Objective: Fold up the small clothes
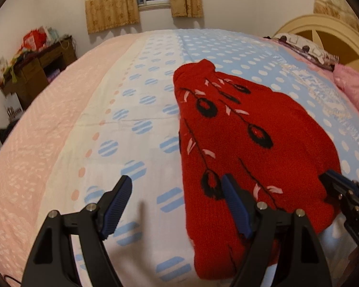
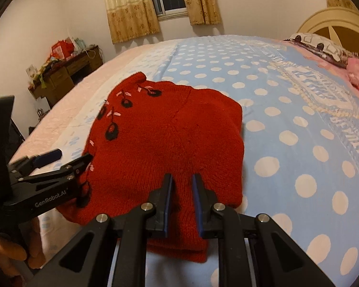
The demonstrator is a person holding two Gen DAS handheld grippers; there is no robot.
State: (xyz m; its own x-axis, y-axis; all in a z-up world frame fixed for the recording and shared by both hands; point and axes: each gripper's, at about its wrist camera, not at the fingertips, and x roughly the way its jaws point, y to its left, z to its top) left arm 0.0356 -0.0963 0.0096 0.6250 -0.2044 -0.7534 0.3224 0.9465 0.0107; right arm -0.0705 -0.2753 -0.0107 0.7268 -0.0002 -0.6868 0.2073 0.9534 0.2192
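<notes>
A folded red knitted sweater (image 1: 246, 143) (image 2: 170, 124) with black and pink flower stitching lies on the bed. My left gripper (image 1: 177, 181) stands open at its near left edge: one blue pad is over the knit, the other over the bare sheet. In the right wrist view the left gripper (image 2: 71, 156) comes in from the left at that same edge, with nothing pinched. My right gripper (image 2: 182, 179) has its jaws nearly together on a small ridge of the sweater's near edge. The left wrist view shows this right gripper (image 1: 332, 179) at the sweater's right side.
The bedsheet (image 2: 287, 124) is blue with white dots on the right, white and pink toward the left (image 1: 59, 131). Pillows (image 1: 306, 47) and a round headboard (image 1: 323, 28) are at far right. A cluttered wooden desk (image 1: 36, 67) stands by the left wall. A hand (image 2: 9, 248) holds the left gripper.
</notes>
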